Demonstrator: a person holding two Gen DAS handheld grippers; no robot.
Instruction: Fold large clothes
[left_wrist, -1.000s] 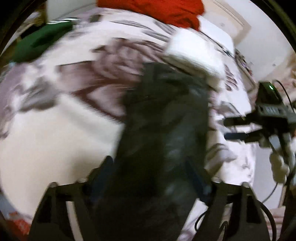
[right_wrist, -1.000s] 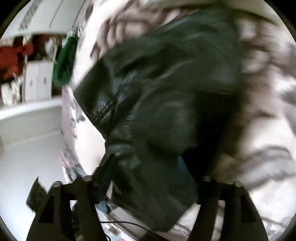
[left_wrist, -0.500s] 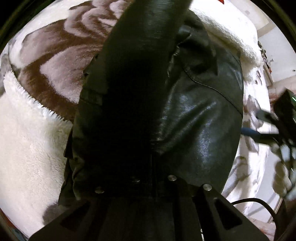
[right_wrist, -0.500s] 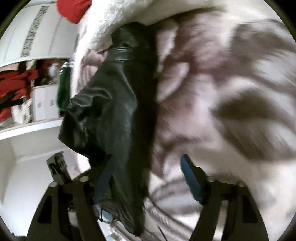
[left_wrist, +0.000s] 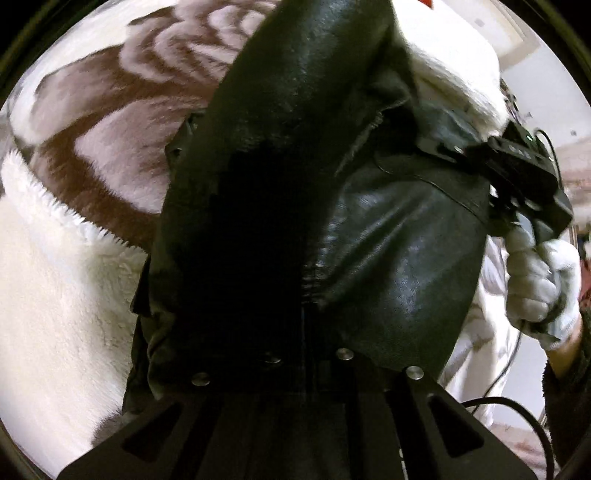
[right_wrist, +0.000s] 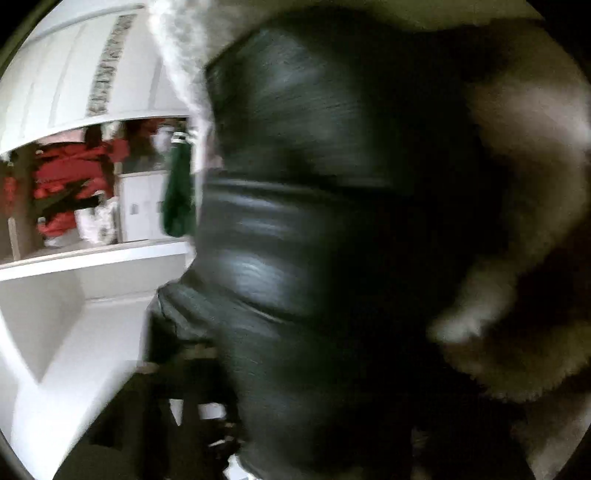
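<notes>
Two hand-held grippers work one black leather jacket (left_wrist: 402, 258) on the floral fleece blanket (left_wrist: 110, 122). Our left hand-held gripper (left_wrist: 306, 373) is clamped on the jacket's hem, likely anchoring it for a fold. Our right hand-held gripper (left_wrist: 517, 177), at the jacket's far edge, is closing; we cannot tell what it holds.

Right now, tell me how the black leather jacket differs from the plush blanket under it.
1. The black leather jacket is smooth and glossy. The plush blanket is fuzzy and matte.
2. The jacket is plain black. The blanket is white with a brown and pink flower pattern.
3. The jacket is bunched, with one part raised. The blanket lies spread out beneath it.
Both are soft, pliable textiles.
</notes>
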